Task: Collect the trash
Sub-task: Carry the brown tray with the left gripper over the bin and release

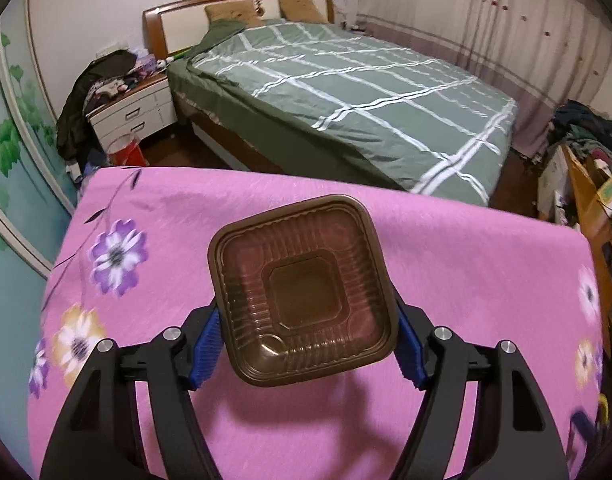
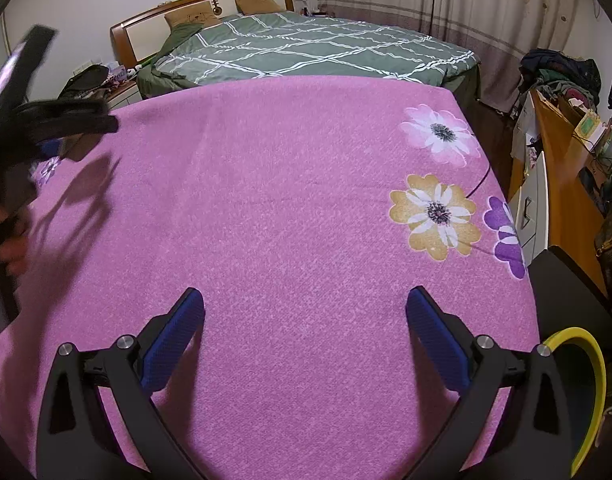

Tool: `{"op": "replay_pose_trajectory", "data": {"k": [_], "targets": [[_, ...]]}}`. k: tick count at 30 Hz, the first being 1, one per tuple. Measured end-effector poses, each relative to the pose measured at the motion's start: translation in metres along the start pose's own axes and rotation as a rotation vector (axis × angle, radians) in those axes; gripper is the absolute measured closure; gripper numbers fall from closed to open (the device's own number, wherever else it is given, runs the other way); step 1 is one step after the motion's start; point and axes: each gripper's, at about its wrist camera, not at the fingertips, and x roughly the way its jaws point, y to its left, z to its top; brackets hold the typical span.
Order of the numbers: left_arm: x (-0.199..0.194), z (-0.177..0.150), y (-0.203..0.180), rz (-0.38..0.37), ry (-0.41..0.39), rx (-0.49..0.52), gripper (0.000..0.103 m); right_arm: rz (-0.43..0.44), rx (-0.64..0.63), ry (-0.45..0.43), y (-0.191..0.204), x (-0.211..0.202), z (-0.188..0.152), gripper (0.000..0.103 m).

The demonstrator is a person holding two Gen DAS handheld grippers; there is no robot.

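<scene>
lifting trash off the pink flowered counter (image 1: 446,248)

the left gripper (image 1: 306,340) is clamping the brown square plastic tray (image 1: 303,292); the right gripper (image 2: 306,328) is gaping wide, empty; next, probably a bin.

No text, label, brand or number can be read anywhere in either view (the small items on the far shelves are too blurred).

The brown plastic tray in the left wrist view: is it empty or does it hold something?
Empty. The brown plastic tray is see-through, and only its ribbed walls and flat bottom show inside, with the pink cloth behind it.
</scene>
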Motion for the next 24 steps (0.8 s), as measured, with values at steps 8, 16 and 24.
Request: {"op": "replay_pose_trajectory", "data": {"k": [8, 16, 24], "targets": [[-0.119, -0.067, 0.011, -0.088, -0.118, 0.116, 0.033, -0.022, 0.000, 0.005, -0.002, -0.004, -0.005, 0.007], [-0.212, -0.126, -0.027, -0.210, -0.174, 0.293, 0.033, -0.007, 0.096, -0.100, -0.052, -0.096, -0.037, 0.007], [-0.252, -0.179, -0.142, -0.425, -0.128, 0.496, 0.033, -0.191, 0.202, -0.225, -0.130, -0.204, -0.122, 0.007]]}}
